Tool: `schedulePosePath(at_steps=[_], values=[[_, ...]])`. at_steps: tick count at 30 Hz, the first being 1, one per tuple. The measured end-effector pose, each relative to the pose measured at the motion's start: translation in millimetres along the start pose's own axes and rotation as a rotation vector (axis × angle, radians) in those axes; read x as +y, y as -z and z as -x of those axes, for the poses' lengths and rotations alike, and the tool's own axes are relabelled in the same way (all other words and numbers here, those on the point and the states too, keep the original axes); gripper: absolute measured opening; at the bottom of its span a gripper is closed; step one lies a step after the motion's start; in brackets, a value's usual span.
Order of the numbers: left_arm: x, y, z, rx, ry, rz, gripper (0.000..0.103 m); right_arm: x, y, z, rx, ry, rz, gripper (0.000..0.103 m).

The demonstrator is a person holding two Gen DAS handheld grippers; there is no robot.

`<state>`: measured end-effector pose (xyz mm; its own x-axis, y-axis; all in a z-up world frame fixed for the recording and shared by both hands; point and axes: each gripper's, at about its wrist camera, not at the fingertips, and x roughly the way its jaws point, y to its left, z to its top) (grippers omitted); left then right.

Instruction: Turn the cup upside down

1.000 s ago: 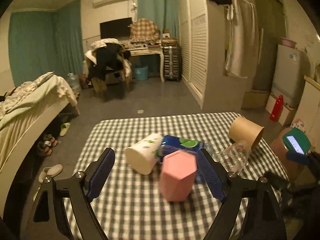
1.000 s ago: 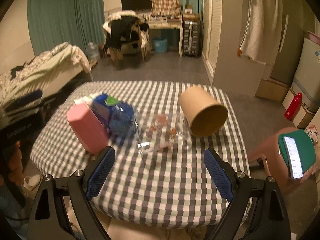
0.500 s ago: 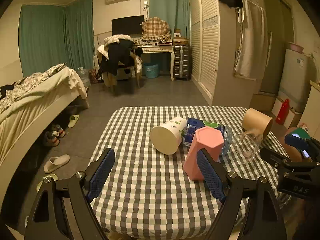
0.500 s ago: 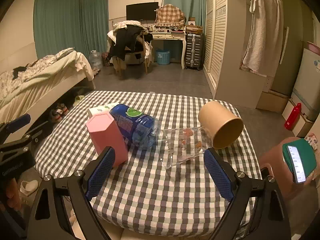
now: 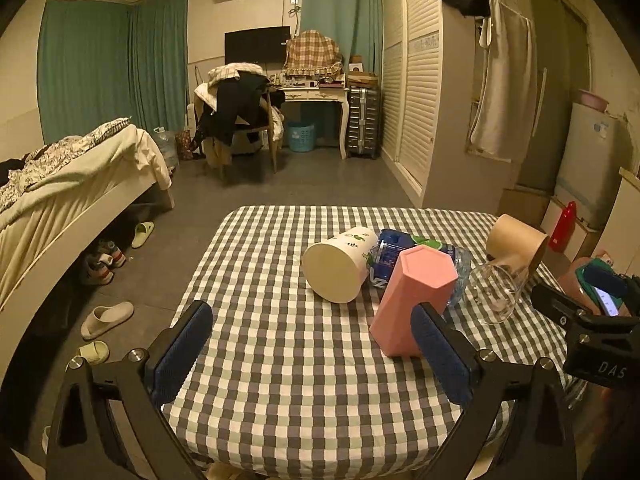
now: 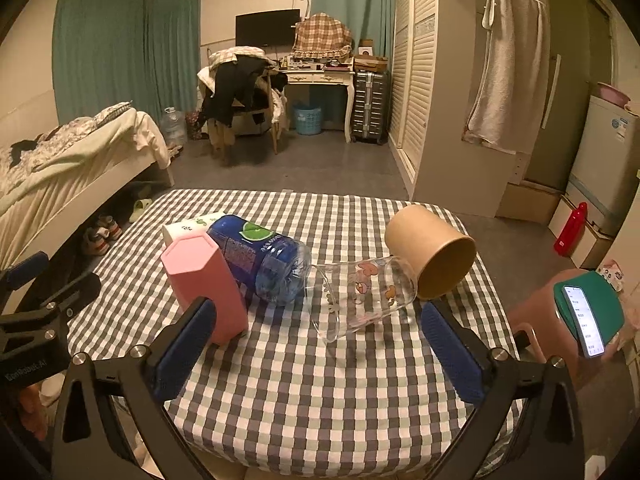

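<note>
Pink cup mid-right of frame on checked cloth, upright, closed end up, likely light, stiff, slick: best gripped across flat sides; left gripper and right gripper spread, nothing held.

White letters "DAS" stand on the black body of the right gripper at the left wrist view's right edge — the rest is cut off. The blue bottle label's print is too blurred to read.
</note>
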<state>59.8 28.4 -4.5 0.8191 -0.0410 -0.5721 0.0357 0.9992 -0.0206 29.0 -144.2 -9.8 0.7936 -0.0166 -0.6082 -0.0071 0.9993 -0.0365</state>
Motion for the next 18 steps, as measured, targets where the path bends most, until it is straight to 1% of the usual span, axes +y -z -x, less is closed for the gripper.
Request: schedulePosePath(at_steps=[6, 18], values=[[2.0, -0.5, -1.1, 0.001, -0.012, -0.004, 0.103, 1.9, 4.9, -0.5, 0.006, 0.008, -0.001, 0.103], [-5.8, 0.0, 4.6, -0.009, -0.013, -0.025, 0.103, -2.7, 2.2, 4.5, -0.007, 0.007, -0.008, 0.103]])
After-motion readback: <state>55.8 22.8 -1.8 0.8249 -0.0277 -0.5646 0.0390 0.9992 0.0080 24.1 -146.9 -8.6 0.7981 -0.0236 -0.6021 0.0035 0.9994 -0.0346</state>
